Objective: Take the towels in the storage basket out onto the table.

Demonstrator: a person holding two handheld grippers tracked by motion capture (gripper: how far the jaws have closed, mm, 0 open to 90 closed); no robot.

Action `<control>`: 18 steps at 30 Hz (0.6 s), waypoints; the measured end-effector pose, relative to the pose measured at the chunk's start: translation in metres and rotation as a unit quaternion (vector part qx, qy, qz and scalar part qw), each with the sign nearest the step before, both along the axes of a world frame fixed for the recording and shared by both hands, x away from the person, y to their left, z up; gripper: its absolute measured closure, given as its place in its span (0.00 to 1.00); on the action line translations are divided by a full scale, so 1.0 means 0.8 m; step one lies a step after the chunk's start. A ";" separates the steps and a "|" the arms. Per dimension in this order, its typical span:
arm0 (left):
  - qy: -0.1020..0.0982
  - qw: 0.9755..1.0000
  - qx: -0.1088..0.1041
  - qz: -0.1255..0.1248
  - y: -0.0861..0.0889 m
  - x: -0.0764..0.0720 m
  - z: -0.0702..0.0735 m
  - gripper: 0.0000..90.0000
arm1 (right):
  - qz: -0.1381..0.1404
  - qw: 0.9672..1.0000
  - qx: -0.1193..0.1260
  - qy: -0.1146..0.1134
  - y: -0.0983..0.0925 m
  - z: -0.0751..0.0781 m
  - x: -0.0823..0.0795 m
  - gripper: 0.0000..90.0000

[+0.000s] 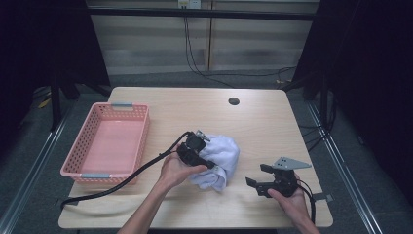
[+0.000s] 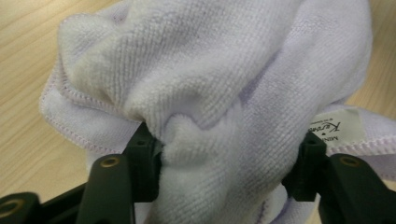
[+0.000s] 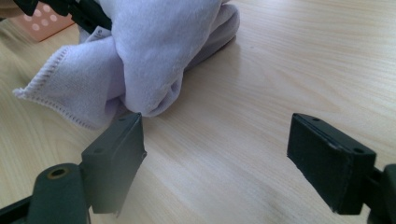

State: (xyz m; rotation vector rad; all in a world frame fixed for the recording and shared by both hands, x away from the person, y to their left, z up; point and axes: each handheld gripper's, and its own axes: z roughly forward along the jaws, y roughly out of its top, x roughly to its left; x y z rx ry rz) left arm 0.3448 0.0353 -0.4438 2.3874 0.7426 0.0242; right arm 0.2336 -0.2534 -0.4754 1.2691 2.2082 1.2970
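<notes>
The white terry towel lies crumpled on the bench, at about four o'clock from the pink basket. The left tongs straddle a thick fold, parted, not yet pinching. Close squarely on that fold. The right tongs wait released.

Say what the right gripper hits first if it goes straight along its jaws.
Likely the white towel: the right gripper, jaws open and empty, points toward its near folded edge, just off the left pad. Depth is unclear; the gap's centre runs over bare table.
</notes>
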 end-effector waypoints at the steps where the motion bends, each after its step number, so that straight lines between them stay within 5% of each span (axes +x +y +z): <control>1: -0.005 1.000 -0.004 0.004 0.001 0.000 -0.001 0.43 | -0.001 1.000 0.001 0.000 0.000 0.000 0.000 0.21; 2: -0.012 1.000 -0.010 0.006 0.005 0.000 0.000 0.33 | -0.005 1.000 0.002 -0.001 0.000 0.001 0.001 0.19; 6: -0.016 0.999 -0.043 0.014 0.023 0.005 0.004 0.25 | -0.001 1.000 0.001 -0.007 0.005 0.009 0.004 0.18; 9: -0.025 0.997 -0.070 0.036 0.044 0.000 0.012 0.27 | 0.004 1.000 0.003 -0.014 0.010 0.017 0.008 0.18; 13: -0.034 0.995 -0.081 0.051 0.061 -0.007 0.022 0.27 | 0.026 0.999 0.007 -0.017 0.017 0.034 0.014 0.25; 14: -0.031 0.993 -0.099 0.056 0.074 -0.014 0.028 0.28 | 0.029 0.999 0.006 -0.019 0.020 0.038 0.015 0.25; 18: -0.041 0.992 -0.101 0.056 0.088 -0.037 0.029 0.36 | 0.055 0.998 0.003 -0.021 0.039 0.045 0.026 0.32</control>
